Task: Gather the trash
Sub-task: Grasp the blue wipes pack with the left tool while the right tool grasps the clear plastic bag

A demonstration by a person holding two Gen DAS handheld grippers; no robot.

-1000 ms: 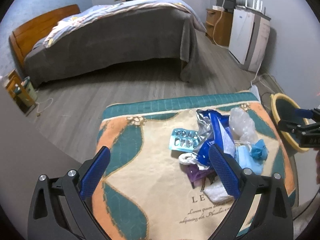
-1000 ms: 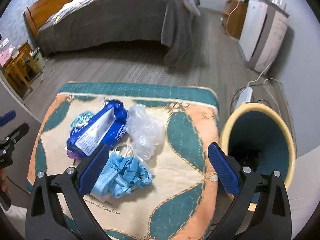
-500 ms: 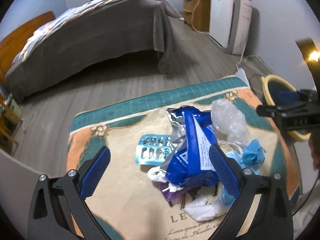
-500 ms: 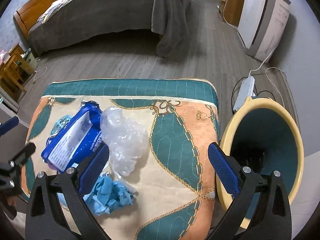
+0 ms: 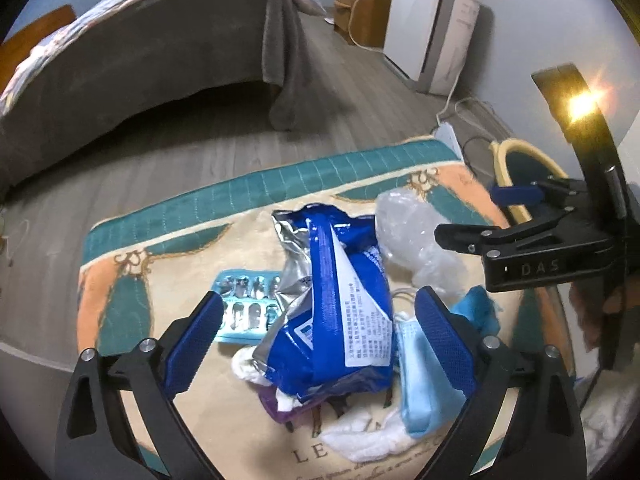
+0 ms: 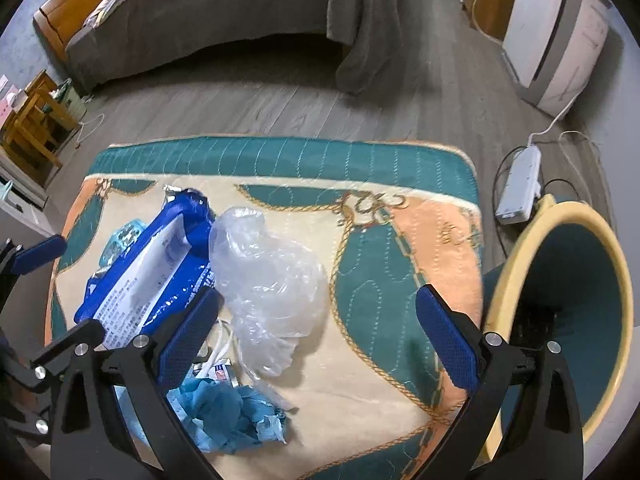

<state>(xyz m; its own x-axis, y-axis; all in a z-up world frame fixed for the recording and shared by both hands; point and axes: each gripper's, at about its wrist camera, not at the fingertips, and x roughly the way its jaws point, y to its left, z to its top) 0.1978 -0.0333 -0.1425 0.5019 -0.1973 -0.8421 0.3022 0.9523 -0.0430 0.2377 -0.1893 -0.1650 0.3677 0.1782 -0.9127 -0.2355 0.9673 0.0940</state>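
A heap of trash lies on a patterned cushion (image 5: 168,220) (image 6: 400,360). The blue wipes packet (image 5: 344,304) (image 6: 152,272) sits between the fingers of my open left gripper (image 5: 320,344), which hovers just above it. Beside it are a pill blister pack (image 5: 248,312), a crumpled clear plastic bag (image 5: 416,236) (image 6: 272,284), a blue face mask (image 5: 424,396), crumpled blue tissue (image 6: 232,416) and white tissue (image 5: 360,440). My open right gripper (image 6: 320,344) hangs over the cushion, right of the clear bag; it also shows from the side as the right gripper (image 5: 480,220).
A yellow-rimmed teal waste bin (image 6: 568,320) (image 5: 516,160) stands on the floor right of the cushion. A power strip (image 6: 520,184) with cables lies behind it. A grey-covered bed (image 5: 140,60), a white appliance (image 5: 436,28) and wood furniture (image 6: 32,120) ring the wooden floor.
Both grippers have moved forward and lower over the trash; the left one now straddles the blue packet. The right one has drifted right, toward the bin. Both stay open.
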